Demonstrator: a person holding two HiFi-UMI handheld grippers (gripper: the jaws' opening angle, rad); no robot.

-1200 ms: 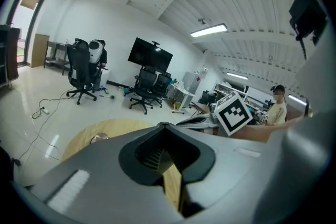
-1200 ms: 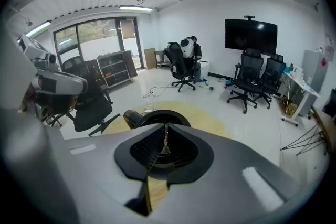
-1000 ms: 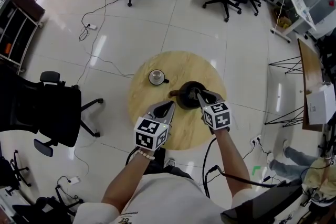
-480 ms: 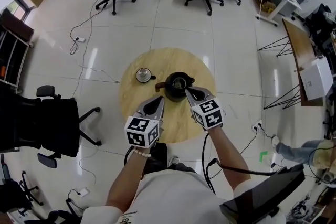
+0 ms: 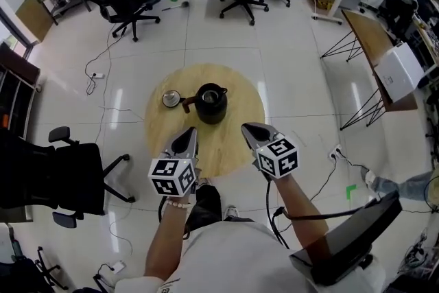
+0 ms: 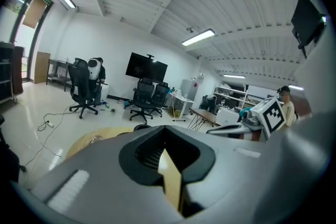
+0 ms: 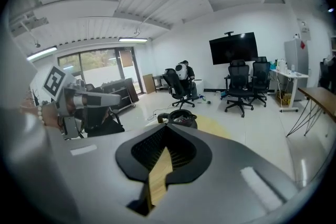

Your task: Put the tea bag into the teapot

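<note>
A black teapot [image 5: 211, 102] stands open-topped on the round wooden table [image 5: 236, 96], its handle to the left. In the right gripper view the teapot [image 7: 179, 117] shows just past the jaws. No tea bag is visible in any view. My left gripper [image 5: 190, 134] hovers over the table's near edge, shut with nothing between its jaws. My right gripper [image 5: 247, 128] hangs at the near right edge, also shut and empty. Both are well short of the teapot. The left gripper [image 6: 163, 132] view shows only a sliver of table through its jaws.
A small round metal lid or cup [image 5: 171, 98] lies left of the teapot. Black office chairs [image 5: 75, 168] stand round the table on a glossy white floor with cables [image 5: 103, 72]. A desk [image 5: 374, 55] with a white box is at the right.
The right gripper was over the teapot a second ago; both grippers have drawn back toward me, away from it. The head view has shifted, so the table sits farther off.
</note>
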